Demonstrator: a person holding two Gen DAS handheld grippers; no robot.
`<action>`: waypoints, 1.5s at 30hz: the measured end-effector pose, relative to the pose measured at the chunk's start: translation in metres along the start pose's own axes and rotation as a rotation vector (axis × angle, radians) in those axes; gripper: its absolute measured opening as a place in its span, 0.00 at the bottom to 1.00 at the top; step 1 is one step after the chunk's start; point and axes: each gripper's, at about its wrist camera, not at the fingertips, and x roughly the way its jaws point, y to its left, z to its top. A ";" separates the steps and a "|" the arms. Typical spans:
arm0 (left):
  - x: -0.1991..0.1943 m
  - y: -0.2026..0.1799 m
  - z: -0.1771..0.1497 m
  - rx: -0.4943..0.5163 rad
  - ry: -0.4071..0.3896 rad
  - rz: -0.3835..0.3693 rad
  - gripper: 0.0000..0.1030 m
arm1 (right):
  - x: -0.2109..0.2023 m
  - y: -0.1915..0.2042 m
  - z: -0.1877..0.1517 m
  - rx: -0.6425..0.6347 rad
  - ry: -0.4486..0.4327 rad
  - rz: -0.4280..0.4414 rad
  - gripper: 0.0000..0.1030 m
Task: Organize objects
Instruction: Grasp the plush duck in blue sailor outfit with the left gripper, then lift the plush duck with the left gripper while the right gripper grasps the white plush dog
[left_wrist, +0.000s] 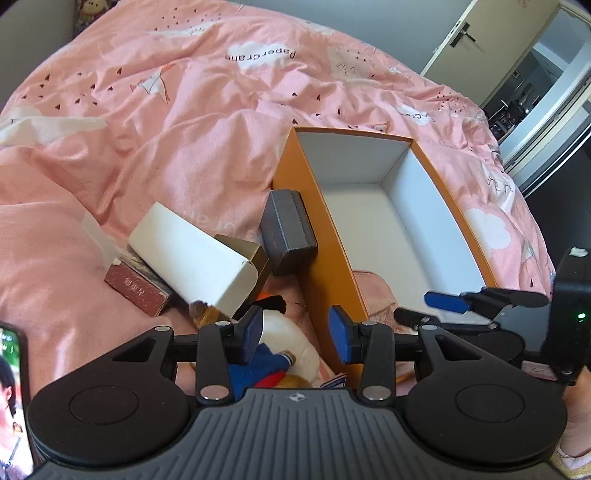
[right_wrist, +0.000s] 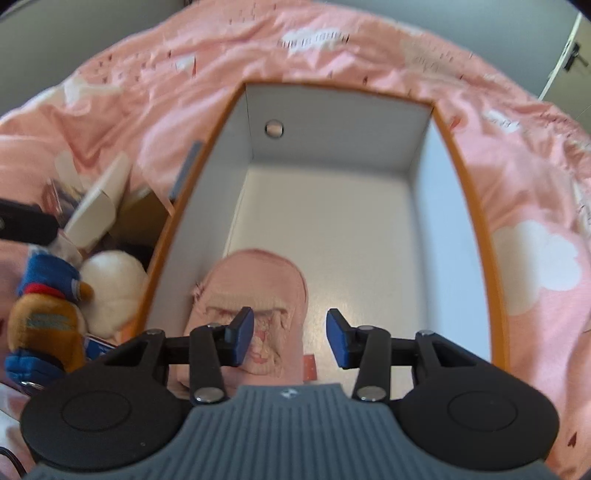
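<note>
With the pink pouch (right_wrist: 255, 295) lying loose in the orange box (right_wrist: 476, 206), both tongs gape empty; left gripper (left_wrist: 295, 332) sits over the plush toy (left_wrist: 284, 350), right gripper (right_wrist: 290, 332) farther off.

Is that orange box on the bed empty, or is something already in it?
Not empty. The orange box holds a pink cloth item at its near end; the rest of its white floor is bare.
</note>
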 end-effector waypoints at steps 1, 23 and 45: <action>-0.003 0.001 -0.003 0.000 -0.004 -0.003 0.48 | -0.009 0.003 -0.001 0.006 -0.036 -0.003 0.46; -0.014 0.068 -0.056 -0.331 0.061 -0.119 0.59 | -0.060 0.121 -0.044 -0.262 -0.266 -0.062 0.28; 0.033 0.048 -0.055 -0.306 0.093 -0.127 0.56 | -0.040 0.129 -0.052 -0.290 -0.179 -0.014 0.24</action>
